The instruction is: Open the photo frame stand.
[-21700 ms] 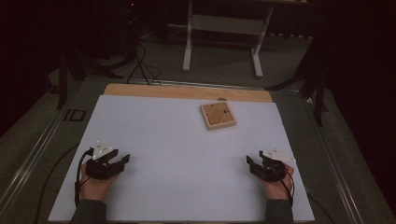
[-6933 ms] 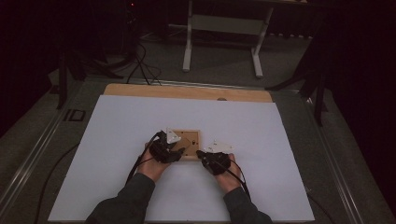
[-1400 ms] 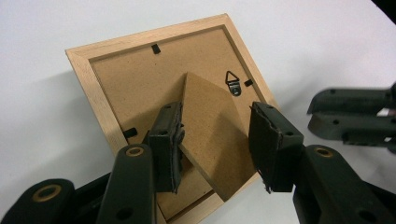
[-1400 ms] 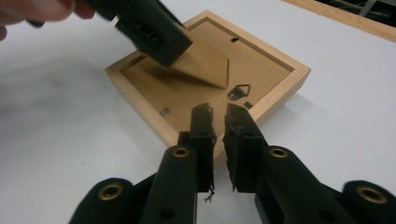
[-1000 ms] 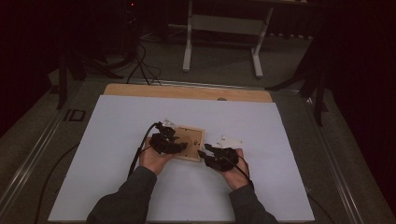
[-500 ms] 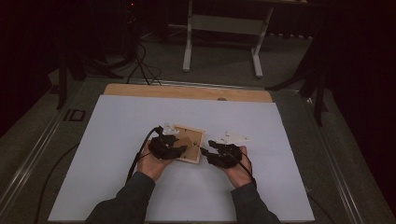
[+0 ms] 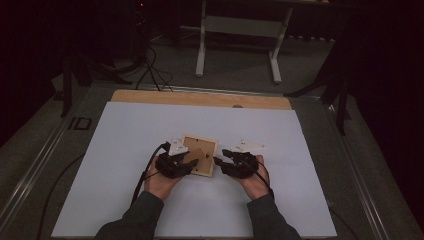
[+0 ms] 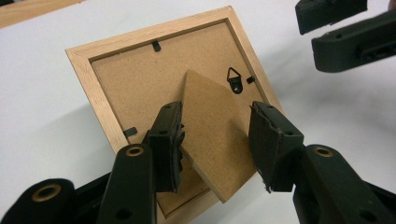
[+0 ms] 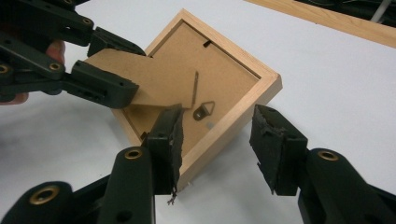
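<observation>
**High view: picture frame face down between two claws**

High view shows the worktop (image 7: 125,150) covered by a white sheet, with a bare wooden strip along its far edge. The picture frame (image 7: 207,146) lies face down near the middle of the sheet, turned at an angle, directly between both hands.

Left side: the left claw (image 7: 192,162) reaches over the near left part of the frame. In the left gripper view, its jaws stand moderately wide, one on each side of the easel stand (image 8: 210,140), a brown fibreboard flap raised off the backing board (image 8: 135,93). The left jaw pad touches the flap's edge; the right jaw pad is just beside the flap, and contact cannot be confirmed.

Centre: a black triangular hanger (image 8: 235,80) sits on the backing board near the flap's hinge. Small black turn clips hold the backing inside the light wood rim.

Right side: the right claw (image 7: 220,159) sits at the frame's near right edge. In the right gripper view, its jaws stand wide, straddling the frame's near corner (image 9: 219,140) without gripping.
</observation>
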Action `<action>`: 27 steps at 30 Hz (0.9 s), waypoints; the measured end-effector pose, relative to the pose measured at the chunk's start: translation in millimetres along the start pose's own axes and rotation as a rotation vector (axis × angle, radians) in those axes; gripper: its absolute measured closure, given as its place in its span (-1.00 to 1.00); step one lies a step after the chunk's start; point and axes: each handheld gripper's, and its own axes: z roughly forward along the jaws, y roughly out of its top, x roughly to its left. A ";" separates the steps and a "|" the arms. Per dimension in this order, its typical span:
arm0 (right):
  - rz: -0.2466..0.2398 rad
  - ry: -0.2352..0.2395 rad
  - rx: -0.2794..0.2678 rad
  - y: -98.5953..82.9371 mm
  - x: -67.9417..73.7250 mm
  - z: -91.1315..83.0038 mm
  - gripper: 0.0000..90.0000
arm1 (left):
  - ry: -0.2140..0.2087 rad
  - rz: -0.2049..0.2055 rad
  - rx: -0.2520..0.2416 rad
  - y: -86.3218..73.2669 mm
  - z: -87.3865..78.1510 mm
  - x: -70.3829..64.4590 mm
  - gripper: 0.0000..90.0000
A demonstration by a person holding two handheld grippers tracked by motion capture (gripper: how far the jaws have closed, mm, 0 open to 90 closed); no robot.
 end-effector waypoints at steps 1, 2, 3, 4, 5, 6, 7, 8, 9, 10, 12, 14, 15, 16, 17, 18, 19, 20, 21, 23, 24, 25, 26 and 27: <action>0.000 0.000 0.000 0.0 0.0 0.0 0.19 | 0.000 0.000 0.000 0.0 0.0 0.0 0.24; 0.005 0.000 -0.001 0.9 -1.3 -0.7 0.19 | 0.006 0.010 -0.008 -2.1 -1.3 -1.4 0.24; 0.008 -0.001 -0.002 1.4 -2.0 -0.9 0.19 | 0.008 0.019 -0.011 -3.2 -2.0 -2.1 0.24; 0.009 -0.002 -0.002 1.9 -2.6 -0.9 0.19 | 0.011 0.024 -0.015 -4.4 -2.8 -2.8 0.24; 0.009 -0.001 0.000 2.4 -2.9 -0.6 0.19 | 0.011 0.024 -0.015 -4.4 -2.8 -2.8 0.24; 0.007 -0.001 0.003 2.9 -3.3 -0.1 0.19 | 0.012 0.032 -0.019 -5.6 -3.5 -3.4 0.24; 0.006 0.001 0.004 3.2 -3.9 0.7 0.19 | 0.014 0.039 -0.023 -6.7 -4.3 -4.0 0.24; 0.008 0.002 0.005 3.4 -4.4 1.7 0.20 | 0.015 0.052 -0.028 -8.3 -5.9 -4.5 0.24; 0.010 0.007 0.007 3.6 -5.3 3.0 0.20 | 0.018 0.056 -0.032 -9.0 -6.6 -4.7 0.24; 0.016 0.010 0.010 3.9 -6.2 4.5 0.20 | 0.019 0.060 -0.035 -9.7 -7.3 -5.0 0.24; 0.020 0.014 0.012 4.3 -7.6 6.6 0.20 | 0.021 0.067 -0.035 -10.3 -8.1 -5.1 0.24; 0.043 0.033 0.020 6.4 -12.2 13.4 0.17 | 0.025 0.079 -0.040 -11.9 -9.4 -6.1 0.24; 0.043 0.033 0.020 6.4 -12.2 13.4 0.17 | 0.027 0.086 -0.042 -12.6 -10.0 -6.6 0.24; 0.063 0.057 0.021 8.0 -15.4 17.8 0.14 | 0.033 0.101 -0.049 -14.2 -10.9 -7.6 0.24; 0.079 0.074 0.021 8.5 -17.0 20.2 0.10 | 0.033 0.101 -0.049 -14.2 -10.9 -7.6 0.24; 0.079 0.074 0.021 8.5 -17.0 20.2 0.10 | 0.032 0.105 -0.053 -15.1 -11.2 -8.0 0.24; 0.093 0.091 0.026 9.2 -18.4 22.4 0.07 | 0.033 0.109 -0.059 -16.1 -11.3 -8.3 0.24; 0.104 0.115 0.031 10.1 -19.9 26.9 0.01 | 0.039 0.118 -0.067 -18.5 -11.9 -9.1 0.24; 0.104 0.115 0.031 10.1 -19.9 26.9 0.01 | 0.039 0.118 -0.067 -18.5 -11.9 -9.1 0.23; 0.103 0.124 0.039 11.5 -19.9 31.9 -0.03 | 0.047 0.129 -0.072 -23.1 -12.9 -8.7 0.23; 0.106 0.127 0.043 11.9 -20.0 33.3 -0.03 | 0.045 0.128 -0.078 -25.0 -13.4 -7.9 0.23; 0.105 0.130 0.046 11.9 -20.5 34.8 -0.04 | 0.046 0.130 -0.085 -27.1 -13.9 -7.7 0.23; 0.107 0.136 0.051 11.7 -21.0 36.0 -0.05 | 0.047 0.137 -0.093 -29.2 -14.7 -8.0 0.23; 0.111 0.137 0.051 11.2 -21.5 37.1 -0.05 | 0.050 0.145 -0.102 -31.2 -15.2 -8.7 0.23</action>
